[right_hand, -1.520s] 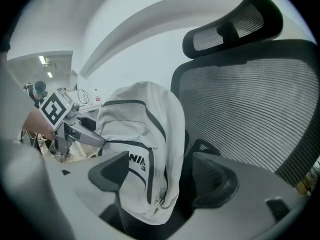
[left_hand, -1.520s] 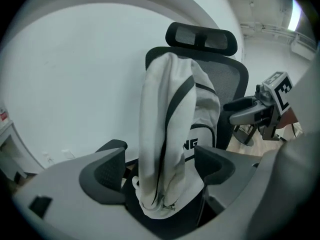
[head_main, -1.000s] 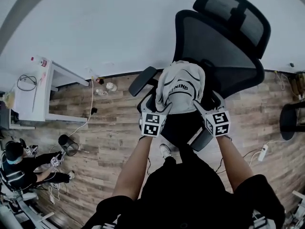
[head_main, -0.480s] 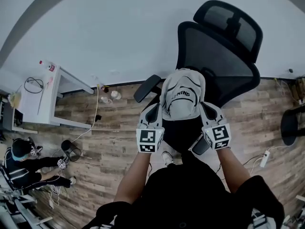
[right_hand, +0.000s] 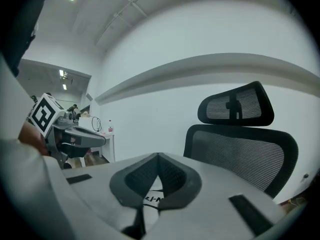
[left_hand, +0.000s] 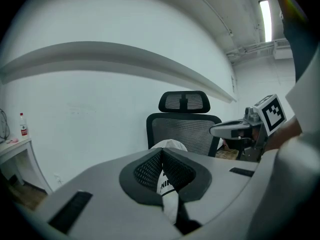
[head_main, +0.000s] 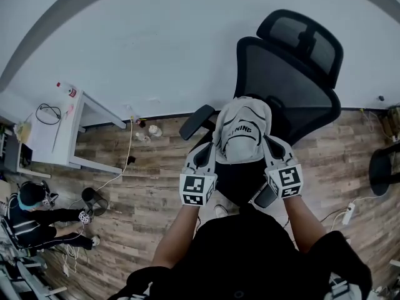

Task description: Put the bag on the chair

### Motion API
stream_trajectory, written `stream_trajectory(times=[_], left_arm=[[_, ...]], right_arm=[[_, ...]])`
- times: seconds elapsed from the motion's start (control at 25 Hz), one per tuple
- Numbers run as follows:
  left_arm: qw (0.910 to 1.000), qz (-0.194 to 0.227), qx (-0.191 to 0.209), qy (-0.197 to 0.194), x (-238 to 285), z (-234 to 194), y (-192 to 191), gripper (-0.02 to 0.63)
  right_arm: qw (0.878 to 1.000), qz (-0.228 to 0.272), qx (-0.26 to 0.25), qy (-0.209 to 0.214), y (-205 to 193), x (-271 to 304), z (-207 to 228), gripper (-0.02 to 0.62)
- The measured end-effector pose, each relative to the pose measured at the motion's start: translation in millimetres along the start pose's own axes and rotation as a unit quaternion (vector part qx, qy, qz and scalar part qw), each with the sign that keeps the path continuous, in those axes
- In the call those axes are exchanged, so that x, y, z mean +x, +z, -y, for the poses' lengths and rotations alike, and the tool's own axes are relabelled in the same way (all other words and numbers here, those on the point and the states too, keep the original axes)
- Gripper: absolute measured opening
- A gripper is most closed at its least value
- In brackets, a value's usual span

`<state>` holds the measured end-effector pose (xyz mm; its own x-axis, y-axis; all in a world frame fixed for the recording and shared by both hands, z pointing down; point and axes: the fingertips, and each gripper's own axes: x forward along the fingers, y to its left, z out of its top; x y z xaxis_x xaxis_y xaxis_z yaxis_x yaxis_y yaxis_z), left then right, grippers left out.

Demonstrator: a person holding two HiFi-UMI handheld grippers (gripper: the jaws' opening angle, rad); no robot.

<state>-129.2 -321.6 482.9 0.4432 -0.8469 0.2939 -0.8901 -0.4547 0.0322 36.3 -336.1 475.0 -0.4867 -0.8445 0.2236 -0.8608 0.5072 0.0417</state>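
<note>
Two tools sit at centre frame: the left tool [head_main: 208, 152] and the right tool [head_main: 273, 150]. There is one white bag [head_main: 242, 130] and one black mesh chair [head_main: 287, 74]. At left stands one white table [head_main: 62, 136] with one bottle [head_main: 67, 89]. One person [head_main: 37, 214] sits at lower left, and one power strip [head_main: 348, 209] lies at lower right.

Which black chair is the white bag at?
The big mesh chair with the headrest, right behind the white bag. The other dark chair, cut off at the right edge, stands apart with no bag.
</note>
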Motion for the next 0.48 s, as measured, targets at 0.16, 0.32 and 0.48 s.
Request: stream_trajectory(times=[0.16, 0.32, 0.48], left_arm=[[1.0000, 0.004, 0.000, 0.000, 0.2, -3.0, 4.8, 0.023], [1.0000, 0.006, 0.003, 0.003, 2.4, -5.0, 8.3, 0.023], [1.0000, 0.005, 0.003, 0.000, 2.5, -2.5, 8.6, 0.023]], right_arm=[[1.000, 0.000, 0.002, 0.004, 2.9, 3.6, -1.2, 0.020], [1.000, 0.003, 0.013, 0.005, 4.1, 4.7, 1.1, 0.020], [1.000, 0.001, 0.015, 0.001, 3.0, 3.5, 2.7, 0.020]])
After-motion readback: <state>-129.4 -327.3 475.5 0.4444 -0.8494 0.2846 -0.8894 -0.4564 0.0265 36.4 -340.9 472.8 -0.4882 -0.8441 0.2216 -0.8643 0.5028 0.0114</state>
